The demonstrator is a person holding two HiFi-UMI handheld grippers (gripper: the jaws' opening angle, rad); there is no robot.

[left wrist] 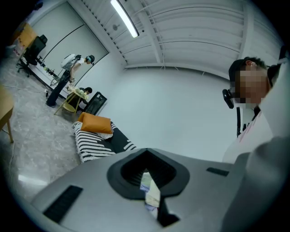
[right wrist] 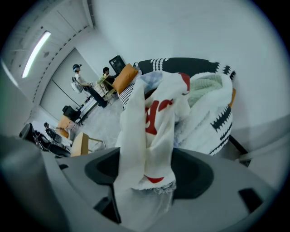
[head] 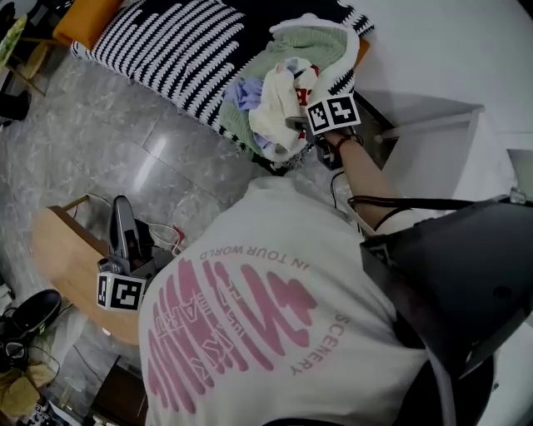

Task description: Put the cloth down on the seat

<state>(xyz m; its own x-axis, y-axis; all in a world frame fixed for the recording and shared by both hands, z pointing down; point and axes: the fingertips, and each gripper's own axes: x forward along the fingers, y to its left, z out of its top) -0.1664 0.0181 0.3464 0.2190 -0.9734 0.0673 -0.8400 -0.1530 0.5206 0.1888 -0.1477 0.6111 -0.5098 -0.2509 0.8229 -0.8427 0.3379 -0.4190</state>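
The white cloth with red print [head: 279, 104] lies on top of a heap of clothes at the near end of the black-and-white striped seat [head: 166, 50]. My right gripper [head: 304, 126] is at the heap's right side, under its marker cube [head: 331, 112]. In the right gripper view the cloth [right wrist: 149, 131] hangs loosely between the wide-apart jaws, and the pads do not seem to press on it. My left gripper [head: 122, 229] is held low at the left, far from the seat, pointing upward with its fingers together and nothing in them.
A green and white blanket [head: 321, 46] backs the heap. An orange cushion [head: 83, 17] lies at the seat's far end. A wooden chair [head: 71, 266] and dark shoes [head: 33, 312] are by my left side. A white cabinet [head: 433, 141] stands to the right. People work far across the room [left wrist: 74, 68].
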